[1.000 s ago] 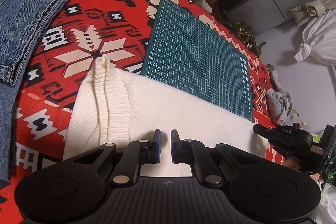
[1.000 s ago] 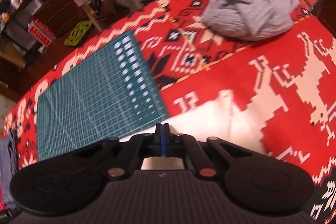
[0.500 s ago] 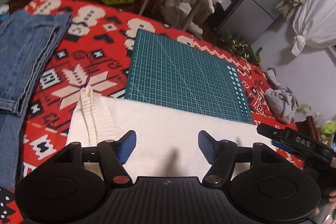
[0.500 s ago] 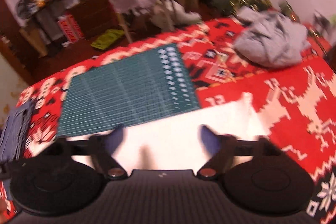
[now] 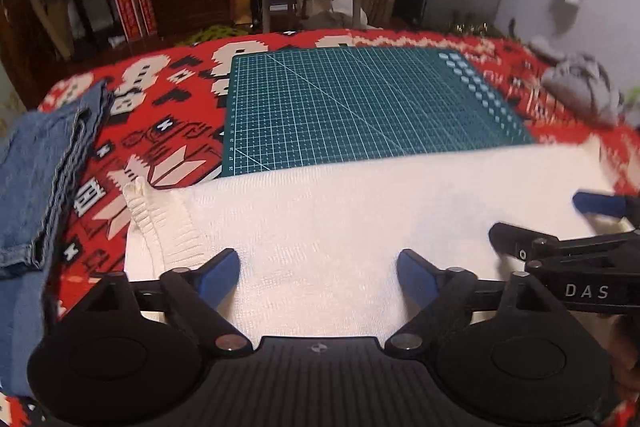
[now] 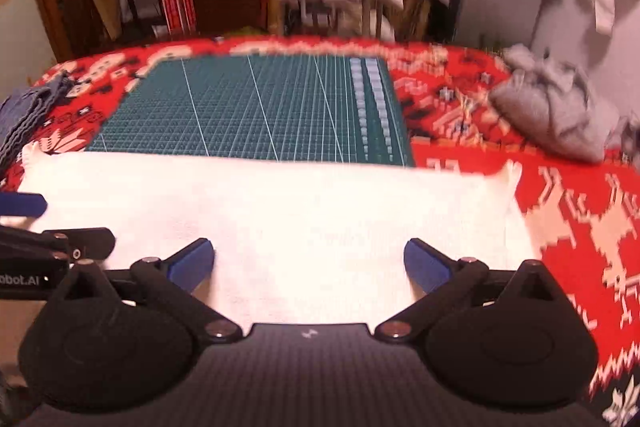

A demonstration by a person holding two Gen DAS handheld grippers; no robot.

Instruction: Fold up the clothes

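A second ago both grippers were pinched shut; now the left gripper (image 5: 318, 263) and right gripper (image 6: 309, 259) are wide open, holding nothing. The white knit sweater (image 5: 360, 211) lies flat just ahead of and under both jaws, its ribbed hem (image 5: 160, 223) bunched by the left finger. Beyond sits the green cutting mat (image 5: 360, 107).

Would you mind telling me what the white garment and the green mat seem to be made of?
White garment: apparently knitted yarn, matte; ribbed band at its left end. Green mat: probably plastic or rubber cutting mat, smooth, with printed white gridlines.
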